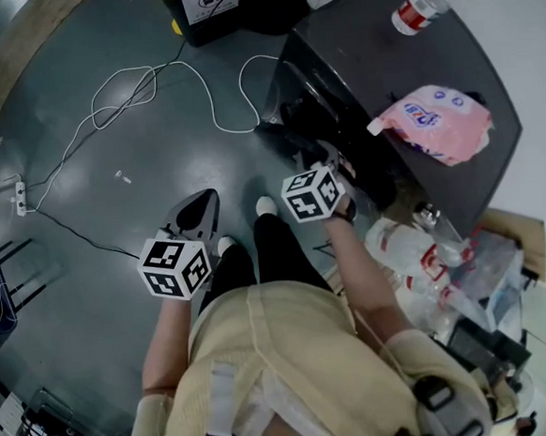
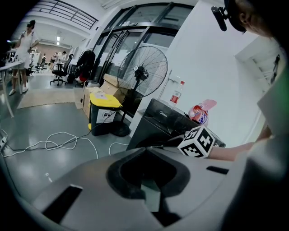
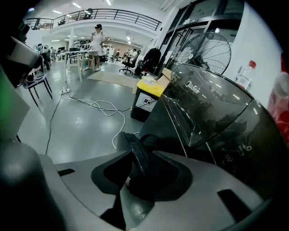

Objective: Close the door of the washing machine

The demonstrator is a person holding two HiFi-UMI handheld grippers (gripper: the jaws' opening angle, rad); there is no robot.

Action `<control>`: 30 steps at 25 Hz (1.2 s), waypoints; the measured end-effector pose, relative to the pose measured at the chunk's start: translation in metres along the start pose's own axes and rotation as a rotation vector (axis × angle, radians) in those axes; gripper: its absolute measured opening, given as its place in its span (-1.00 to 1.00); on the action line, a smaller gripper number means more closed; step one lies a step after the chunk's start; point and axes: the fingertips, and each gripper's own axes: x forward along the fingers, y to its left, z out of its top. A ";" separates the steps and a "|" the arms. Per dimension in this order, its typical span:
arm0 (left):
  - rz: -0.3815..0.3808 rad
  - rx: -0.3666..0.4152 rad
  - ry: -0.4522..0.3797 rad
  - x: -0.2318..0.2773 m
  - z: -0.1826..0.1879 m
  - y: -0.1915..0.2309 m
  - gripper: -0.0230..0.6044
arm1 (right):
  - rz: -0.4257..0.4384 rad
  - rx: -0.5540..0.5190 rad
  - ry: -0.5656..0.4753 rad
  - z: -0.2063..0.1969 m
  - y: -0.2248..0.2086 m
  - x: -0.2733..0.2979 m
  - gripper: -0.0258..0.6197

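- Location: the washing machine [image 1: 383, 63] stands to the person's front right, a dark unit whose top serves as a counter. Its door [image 3: 135, 155] is open, swung out from the front face toward the person.
- Right hand-held gripper [image 1: 332, 161]: closed down on the door. The right gripper view shows the dark curved rim running between its jaws.
- Left hand-held gripper [image 1: 202, 207]: jaws drawn together with nothing between them, held low over the floor and well apart from the machine.
- Handling, as judged: the door is a rigid hinged part and should swing on a fixed arc with little effort.
  - Its glossy rim may be slippery under the pads.
  - The latch will likely need a firm final press.
- Hold point, as judged: the outer rim opposite the hinge gives the best leverage. Pushing flat on the door face would also serve. The hinge side should be avoided.
- Legible writing: "Midea" [image 3: 198, 88] on the machine's upper front.
- Not legible:
  - the red band on the bottle [image 1: 423, 3];
  - the print on the pink pouch [image 1: 435, 120];
  - the label on the yellow-lidded bin [image 1: 209, 1].
- Hazard noted: a white cable [image 1: 149, 81] lies loose on the floor near the machine.
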 end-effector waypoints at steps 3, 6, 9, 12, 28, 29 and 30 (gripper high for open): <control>-0.005 0.002 0.007 0.001 -0.002 -0.002 -0.91 | -0.046 -0.015 -0.017 0.001 -0.009 0.005 -0.51; -0.011 0.005 0.014 0.003 -0.004 -0.003 -0.91 | -0.075 -0.043 -0.027 0.002 -0.016 0.007 -0.53; -0.016 0.008 0.017 0.006 -0.002 -0.003 -0.91 | -0.091 -0.057 -0.030 0.002 -0.021 0.012 -0.54; -0.021 0.011 0.017 0.008 0.000 -0.003 -0.91 | -0.110 -0.042 -0.023 0.003 -0.028 0.014 -0.57; -0.018 0.008 0.004 0.007 0.002 0.000 -0.91 | -0.124 -0.017 -0.020 0.003 -0.038 0.020 -0.59; -0.016 0.011 0.001 0.006 0.003 0.001 -0.91 | -0.116 -0.013 -0.024 0.004 -0.037 0.019 -0.59; -0.013 0.014 -0.002 0.005 0.004 0.002 -0.91 | -0.106 -0.009 -0.030 0.004 -0.035 0.018 -0.59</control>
